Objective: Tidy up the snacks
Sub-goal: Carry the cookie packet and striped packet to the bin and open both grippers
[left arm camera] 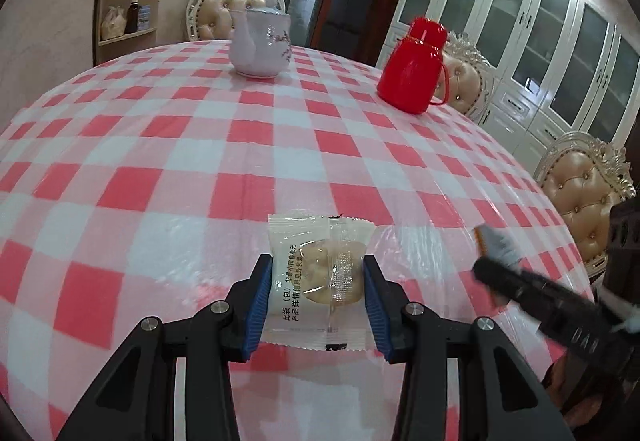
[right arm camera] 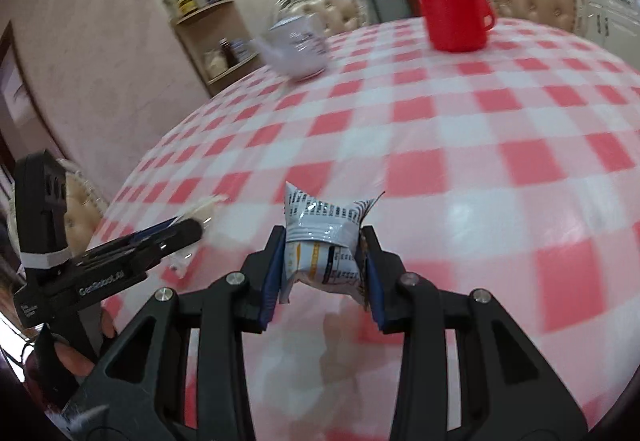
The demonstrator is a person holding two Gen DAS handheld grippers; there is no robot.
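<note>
In the left wrist view my left gripper (left arm camera: 318, 269) is shut on a clear cookie packet (left arm camera: 320, 277) with a round biscuit inside, held above the red-and-white checked tablecloth (left arm camera: 160, 145). In the right wrist view my right gripper (right arm camera: 322, 241) is shut on a crumpled silver-and-white snack packet (right arm camera: 324, 237), also held over the cloth. The right gripper shows at the right edge of the left wrist view (left arm camera: 520, 277), and the left gripper shows at the left of the right wrist view (right arm camera: 132, 253), with the cookie packet mostly hidden.
A white teapot (left arm camera: 260, 41) and a red thermos jug (left arm camera: 412, 69) stand at the far side of the table. Padded chairs (left arm camera: 584, 197) ring the table. A wall shelf (left arm camera: 128, 1) and white cabinets (left arm camera: 560, 41) lie behind.
</note>
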